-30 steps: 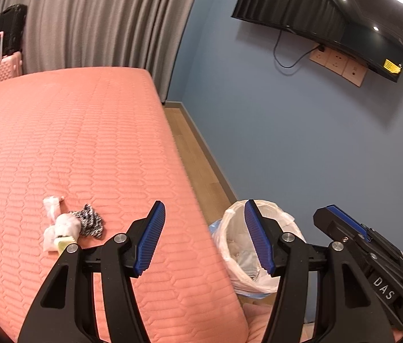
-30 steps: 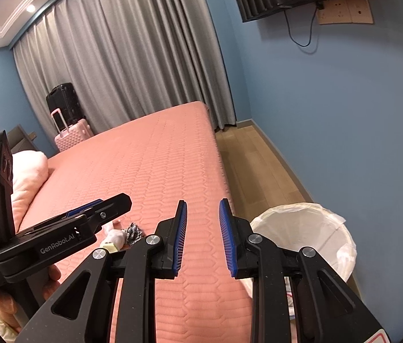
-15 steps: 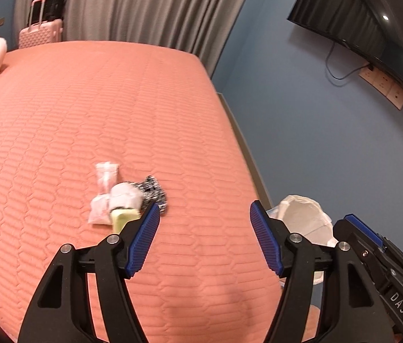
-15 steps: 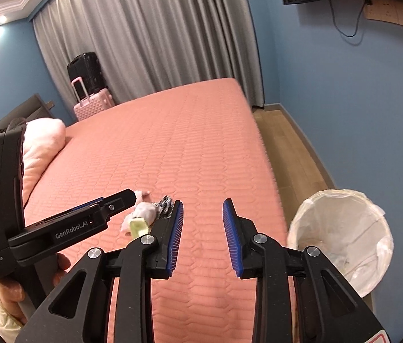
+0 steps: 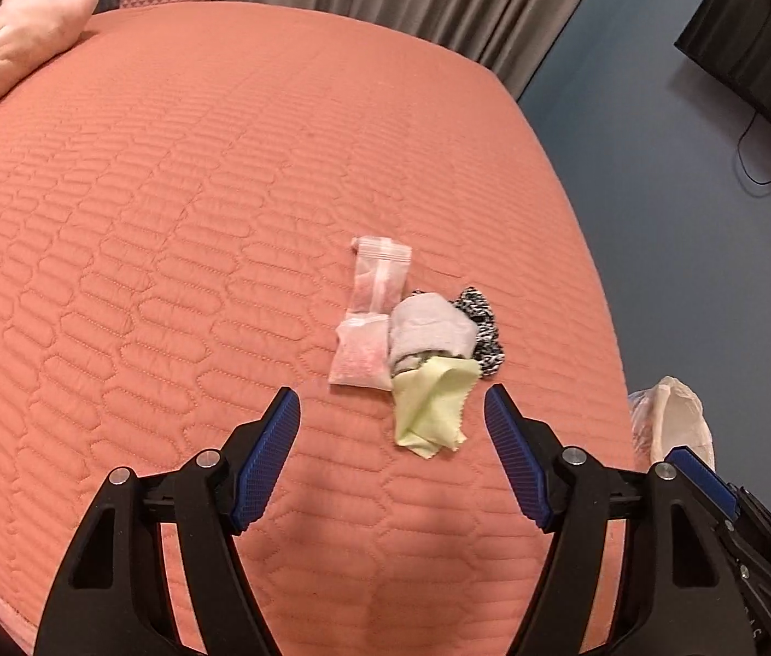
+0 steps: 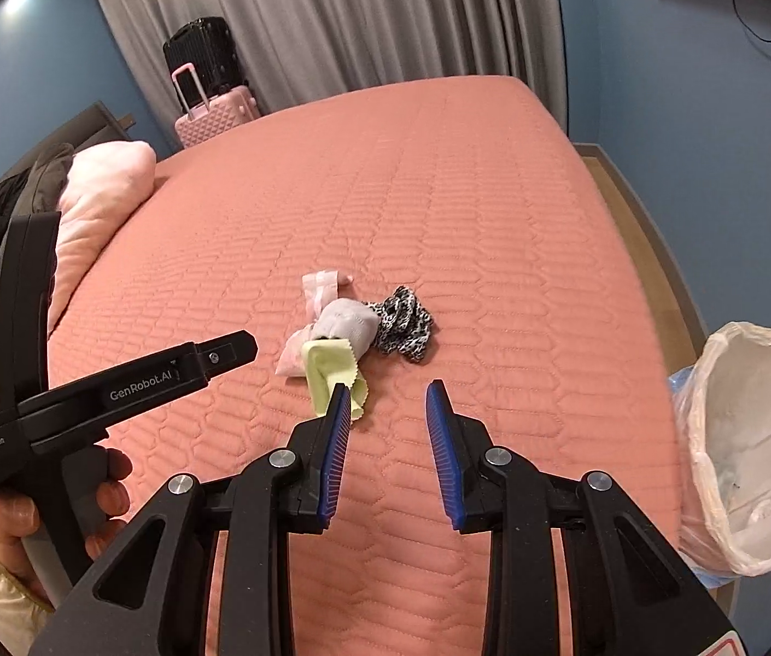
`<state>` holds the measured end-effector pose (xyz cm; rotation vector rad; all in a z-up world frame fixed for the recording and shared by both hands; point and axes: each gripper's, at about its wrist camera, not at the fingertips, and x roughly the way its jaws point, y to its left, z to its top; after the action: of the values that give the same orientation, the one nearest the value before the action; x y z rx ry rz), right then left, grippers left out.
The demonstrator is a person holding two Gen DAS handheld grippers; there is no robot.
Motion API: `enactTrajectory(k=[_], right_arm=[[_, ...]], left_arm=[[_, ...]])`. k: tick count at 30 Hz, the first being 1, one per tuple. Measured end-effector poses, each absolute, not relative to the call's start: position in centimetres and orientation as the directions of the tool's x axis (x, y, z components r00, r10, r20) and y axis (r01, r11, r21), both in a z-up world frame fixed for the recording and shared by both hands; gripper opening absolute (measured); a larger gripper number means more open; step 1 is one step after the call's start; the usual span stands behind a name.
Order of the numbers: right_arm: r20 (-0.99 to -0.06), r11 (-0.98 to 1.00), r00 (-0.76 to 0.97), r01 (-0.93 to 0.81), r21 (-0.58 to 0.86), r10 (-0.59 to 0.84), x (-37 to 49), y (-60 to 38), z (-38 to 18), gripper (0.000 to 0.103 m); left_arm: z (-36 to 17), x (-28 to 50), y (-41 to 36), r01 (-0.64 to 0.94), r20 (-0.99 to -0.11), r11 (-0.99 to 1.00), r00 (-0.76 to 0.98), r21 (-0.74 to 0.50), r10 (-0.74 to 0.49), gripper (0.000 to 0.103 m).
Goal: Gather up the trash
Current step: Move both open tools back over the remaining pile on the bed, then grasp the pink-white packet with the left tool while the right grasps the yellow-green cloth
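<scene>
Salmon quilted bed [image 5: 177, 229] carries the trash pile [image 5: 418, 350] at twelve o'clock of both empty, spread-fingered grippers, left gripper [image 5: 392, 426] and right gripper [image 6: 388, 410]; a careless pinch risks snagging the quilt or scattering pieces.

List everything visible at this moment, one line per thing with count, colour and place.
bed: one, salmon quilted cover, fills both views
plastic packets: two, clear pinkish, in the pile on the bed
yellow cloth: one, pale yellow-green, nearest edge of the pile
grey bundle: one, light grey, middle of the pile
patterned fabric: one, black and white, right side of the pile
trash bin: one, white liner, on the floor right of the bed
pillow: one, pink, at the head of the bed
suitcases: two, pink and black, by the curtain
curtain: grey, back wall
TV: one, black, on the blue wall
left gripper: open, above the pile
right gripper: open, empty
</scene>
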<state>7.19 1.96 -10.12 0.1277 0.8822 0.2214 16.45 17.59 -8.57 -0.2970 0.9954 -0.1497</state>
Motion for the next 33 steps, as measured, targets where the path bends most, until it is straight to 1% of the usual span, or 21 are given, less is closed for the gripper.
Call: enactTrajectory(k=[6, 12, 15, 20, 22, 24, 26, 27, 28, 29, 30, 31, 33], right_arm=[[-0.786, 0.965, 0.559, -0.165, 0.206, 0.264, 9.7, 4.5, -13.4, 0.029], [-0.821, 0.962, 0.503, -0.173, 0.21, 0.269, 12.4, 6.4, -16.6, 0.029], [-0.83, 0.963, 0.489, -0.173, 0.209, 0.268, 13.4, 7.0, -17.9, 0.036], [-0.844, 0.962, 0.462, -0.167, 0.218, 0.272, 14.6, 7.2, -19.7, 0.036], [-0.846, 0.96, 0.454, -0.164, 0.227, 0.277, 15.0, 7.2, -20.2, 0.036], [-0.85, 0.958, 0.444, -0.163, 0.235, 0.284, 15.2, 7.2, -20.6, 0.036], [-0.853, 0.956, 0.434, -0.163, 0.243, 0.291, 15.4, 7.3, -21.0, 0.032], [-0.855, 0.955, 0.428, -0.163, 0.248, 0.295, 15.3, 7.4, -21.2, 0.025], [-0.857, 0.954, 0.421, -0.164, 0.25, 0.297, 15.3, 7.4, -21.4, 0.017], [-0.86, 0.954, 0.413, -0.166, 0.251, 0.298, 15.3, 7.5, -21.6, 0.013], [-0.861, 0.953, 0.41, -0.168, 0.253, 0.301, 15.2, 7.5, -21.7, 0.007], [-0.861, 0.952, 0.409, -0.169, 0.254, 0.302, 15.1, 7.5, -21.7, 0.003], [-0.857, 0.951, 0.413, -0.176, 0.256, 0.307, 14.8, 7.6, -21.5, 0.001]], left_arm=[[-11.3, 18.0, 19.2, -0.051, -0.831, 0.95, 0.499, -0.309, -0.244, 0.067], [-13.0, 19.6, 19.1, -0.049, -0.844, 0.945, 0.467, -0.324, -0.265, 0.067], [-13.5, 20.5, 18.7, -0.04, -0.847, 0.944, 0.455, -0.328, -0.275, 0.067], [-14.4, 21.7, 18.2, -0.028, -0.85, 0.939, 0.434, -0.343, -0.298, 0.065], [-14.7, 22.0, 18.0, -0.016, -0.85, 0.936, 0.426, -0.35, -0.311, 0.058], [-15.0, 22.2, 17.8, -0.007, -0.85, 0.935, 0.419, -0.356, -0.32, 0.055], [-15.1, 22.3, 17.9, -0.006, -0.846, 0.928, 0.412, -0.373, -0.338, 0.05], [-15.2, 22.4, 17.8, -0.006, -0.842, 0.921, 0.407, -0.389, -0.353, 0.044], [-15.3, 22.5, 17.8, -0.007, -0.839, 0.915, 0.403, -0.402, -0.366, 0.038], [-15.3, 22.5, 17.8, -0.006, -0.834, 0.909, 0.4, -0.418, -0.38, 0.034], [-15.2, 22.4, 17.9, -0.004, -0.829, 0.903, 0.399, -0.429, -0.392, 0.028], [-15.2, 22.3, 17.9, 0.0, -0.828, 0.903, 0.4, -0.429, -0.394, 0.023], [-14.9, 21.9, 17.8, 0.013, -0.826, 0.906, 0.406, -0.422, -0.391, 0.016]])
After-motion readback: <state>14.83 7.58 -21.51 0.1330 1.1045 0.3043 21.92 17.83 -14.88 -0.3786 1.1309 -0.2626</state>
